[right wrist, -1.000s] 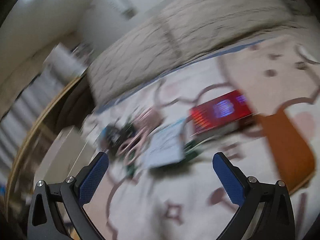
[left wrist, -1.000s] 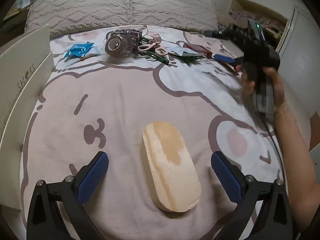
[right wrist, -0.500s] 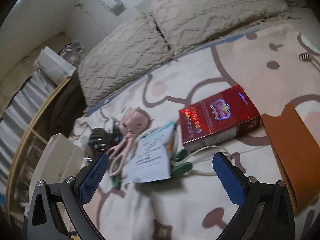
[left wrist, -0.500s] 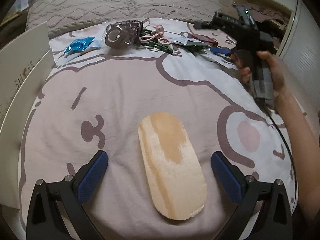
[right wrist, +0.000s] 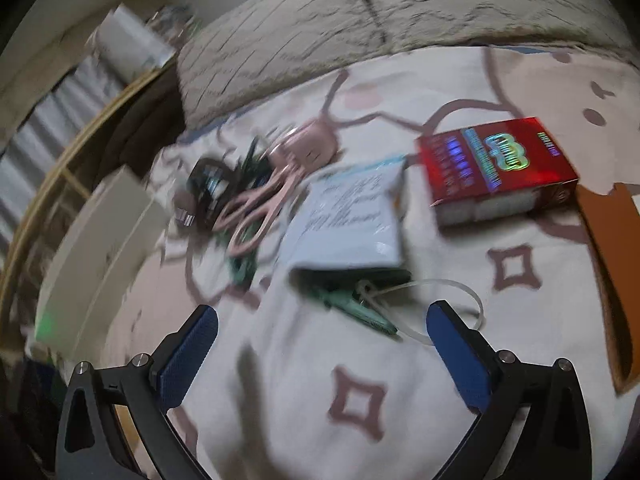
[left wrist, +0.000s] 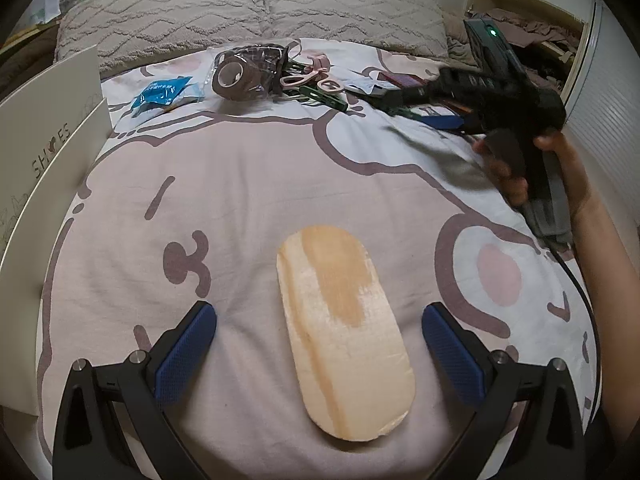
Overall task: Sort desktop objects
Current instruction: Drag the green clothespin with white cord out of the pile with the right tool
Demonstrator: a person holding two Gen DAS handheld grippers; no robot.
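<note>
Landmark: oval pale wooden board (left wrist: 344,328), lying flat on the cartoon-print bedsheet (left wrist: 240,184).
Left gripper (left wrist: 319,340): jaws spread wide with nothing between them, blue pads either side of the board's near half, not touching it.
Right gripper (right wrist: 322,350): jaws wide apart and empty, above the sheet beyond the board, held in the person's right hand (left wrist: 560,168).
Green clothes peg (right wrist: 352,304): just ahead of the right gripper, on the sheet beside a clear looped cord.
Red glossy carton (right wrist: 496,168): beyond the peg, to its right.
White printed sachet (right wrist: 352,224): touching the peg's far end.
Pink-handled scissors (right wrist: 260,208): left of the sachet, in the clutter.
Brown tape roll in a clear bag (left wrist: 244,72): far beyond the board, near the grey pillows.
</note>
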